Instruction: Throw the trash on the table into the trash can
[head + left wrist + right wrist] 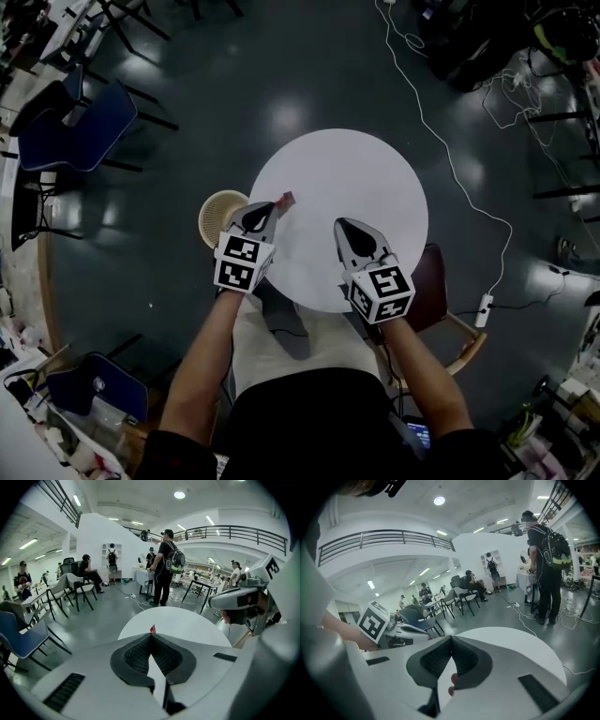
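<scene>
A round white table (356, 187) fills the middle of the head view. My left gripper (274, 206) hangs over the table's left edge, shut on a small red scrap of trash (286, 199) that sticks out past its tips. The same scrap shows as a red sliver (152, 629) above the closed jaws in the left gripper view. A beige trash can (217, 214) stands on the floor just left of that gripper. Over the table's near part my right gripper (342, 225) is shut with nothing in it, its tips meeting (451, 638).
A wooden chair with a dark red seat (439, 291) stands at the table's right. A blue chair (80, 127) is at the far left. A white cable (450, 159) runs to a power strip (484, 309). A person with a backpack (166, 566) stands beyond the table.
</scene>
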Tool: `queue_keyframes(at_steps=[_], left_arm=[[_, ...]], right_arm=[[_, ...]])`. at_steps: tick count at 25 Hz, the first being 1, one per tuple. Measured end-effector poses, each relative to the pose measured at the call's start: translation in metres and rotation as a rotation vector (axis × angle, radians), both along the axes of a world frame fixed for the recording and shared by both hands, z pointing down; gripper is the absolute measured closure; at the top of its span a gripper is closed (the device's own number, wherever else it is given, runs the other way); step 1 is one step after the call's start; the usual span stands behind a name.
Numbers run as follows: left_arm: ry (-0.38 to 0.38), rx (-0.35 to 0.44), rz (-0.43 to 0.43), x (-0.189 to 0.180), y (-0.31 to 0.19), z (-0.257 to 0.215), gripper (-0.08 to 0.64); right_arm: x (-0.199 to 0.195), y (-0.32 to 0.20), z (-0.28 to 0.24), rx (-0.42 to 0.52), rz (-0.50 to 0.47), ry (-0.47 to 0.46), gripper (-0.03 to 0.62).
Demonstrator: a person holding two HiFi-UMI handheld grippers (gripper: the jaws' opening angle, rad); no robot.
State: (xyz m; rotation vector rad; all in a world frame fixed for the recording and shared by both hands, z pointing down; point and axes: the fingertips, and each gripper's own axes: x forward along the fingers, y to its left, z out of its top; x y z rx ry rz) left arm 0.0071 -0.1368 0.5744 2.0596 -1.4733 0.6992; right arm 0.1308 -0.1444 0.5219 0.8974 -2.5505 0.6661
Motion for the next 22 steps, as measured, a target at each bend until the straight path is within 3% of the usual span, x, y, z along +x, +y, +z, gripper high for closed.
queue_keyframes(at_steps=[9,22], left_arm=[[0.048,0.011,-0.022,-0.045,0.025,-0.015,0.546],[0.044,-0.011,-0.043,-0.133,0.070,-0.007,0.546]], right_arm=[[-0.045,0.017,-0.012,0.000,0.007,0.005,0.575],[-0.131,0.064,-0.001,-0.033,-0.024,0.016,0.575]])
